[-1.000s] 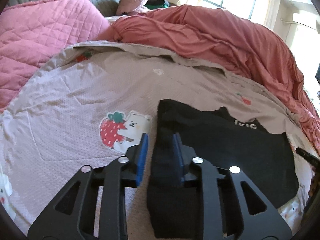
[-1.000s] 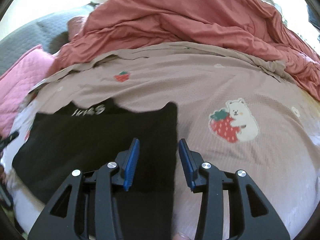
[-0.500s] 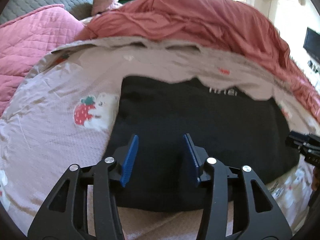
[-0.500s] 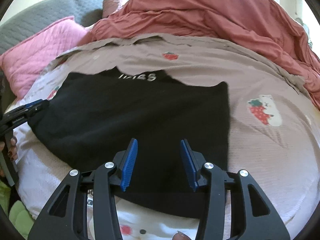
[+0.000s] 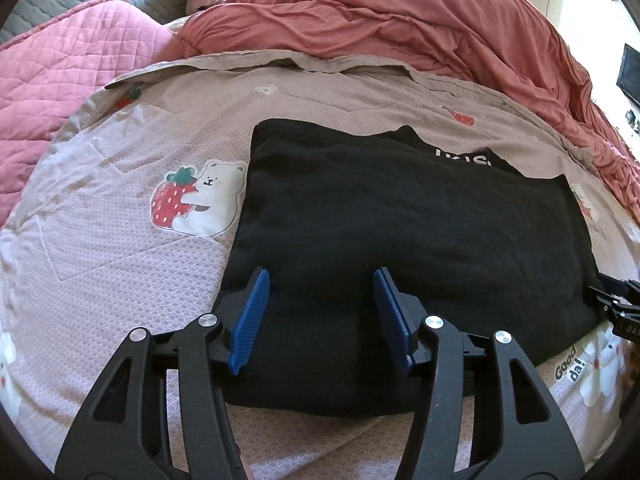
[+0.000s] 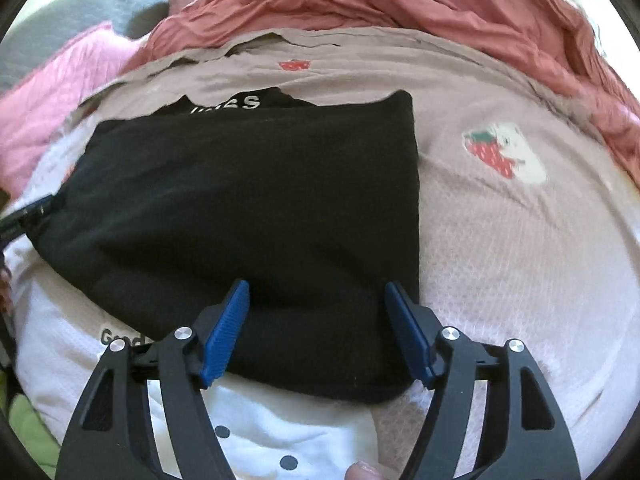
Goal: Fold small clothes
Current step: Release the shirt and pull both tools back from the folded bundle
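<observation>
My left tool (image 5: 320,312) hangs low over the near edge of the black garment (image 5: 400,248), its blue pads spread and opening wider; the fabric lies under the gap between them, but neither pad presses it. In the left wrist view the garment fills the centre and right of the frame, folded into a rough rectangle on the pale printed bedsheet (image 5: 120,264). White lettering (image 5: 462,158) shows on a lower layer peeking out at its far edge, toward the upper right. A strawberry-and-bear print (image 5: 198,200) sits on the sheet just beside the garment's left edge.

My right tool (image 6: 316,328) is also spread and opening, pads apart over the near right corner of the same garment (image 6: 248,208), with cloth beneath the gap and no pinch on it. In the right wrist view, which is slightly blurred, the garment lies in the centre and left of the frame. At the far left edge of that frame the tip of my left tool (image 6: 28,214) is at the garment's corner. A fingertip (image 6: 362,472) shows at the bottom edge.

A rumpled red duvet (image 5: 400,20) is heaped across the top of both frames, and a pink quilted blanket (image 5: 68,64) lies in the upper left.
</observation>
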A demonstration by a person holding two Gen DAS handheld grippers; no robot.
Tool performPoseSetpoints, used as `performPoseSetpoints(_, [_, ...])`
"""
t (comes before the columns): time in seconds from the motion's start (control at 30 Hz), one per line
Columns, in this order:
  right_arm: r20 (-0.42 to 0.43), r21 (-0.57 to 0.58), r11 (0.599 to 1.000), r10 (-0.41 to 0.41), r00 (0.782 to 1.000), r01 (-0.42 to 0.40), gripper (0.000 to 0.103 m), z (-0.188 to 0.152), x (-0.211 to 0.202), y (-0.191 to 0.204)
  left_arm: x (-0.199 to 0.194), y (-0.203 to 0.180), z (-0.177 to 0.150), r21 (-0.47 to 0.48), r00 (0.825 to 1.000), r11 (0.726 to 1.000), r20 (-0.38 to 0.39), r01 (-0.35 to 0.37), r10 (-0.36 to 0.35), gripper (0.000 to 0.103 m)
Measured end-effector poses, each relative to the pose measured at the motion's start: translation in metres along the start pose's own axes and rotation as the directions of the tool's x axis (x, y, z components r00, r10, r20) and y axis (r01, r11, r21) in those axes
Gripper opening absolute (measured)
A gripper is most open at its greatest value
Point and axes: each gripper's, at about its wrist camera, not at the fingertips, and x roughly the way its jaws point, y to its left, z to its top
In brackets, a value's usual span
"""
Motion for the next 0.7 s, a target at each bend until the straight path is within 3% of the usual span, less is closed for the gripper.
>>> performPoseSetpoints(0.17, [0.003,-0.017,0.999,-0.027,1.0,0.027,0.068,0.001,-0.005,0.006,-0.002,0.001,0.0,-0.007,1.0,1.0,0.003,0.007,-0.007,0.046])
performPoseSetpoints(0.43, [0.043,-0.017,1.0,-0.021,0.999,0.022,0.073,0.002,-0.029,0.011,-0.013,0.005,0.001,-0.042,0.999,0.999,0.039,0.033,-0.032,0.057])
performPoseSetpoints(0.7, [0.076,0.004,1.0,0.0,0.997,0.0,0.085,0.004,-0.046,0.015,-0.027,0.013,0.0,-0.081,0.996,0.995,0.075,0.06,-0.054,0.078])
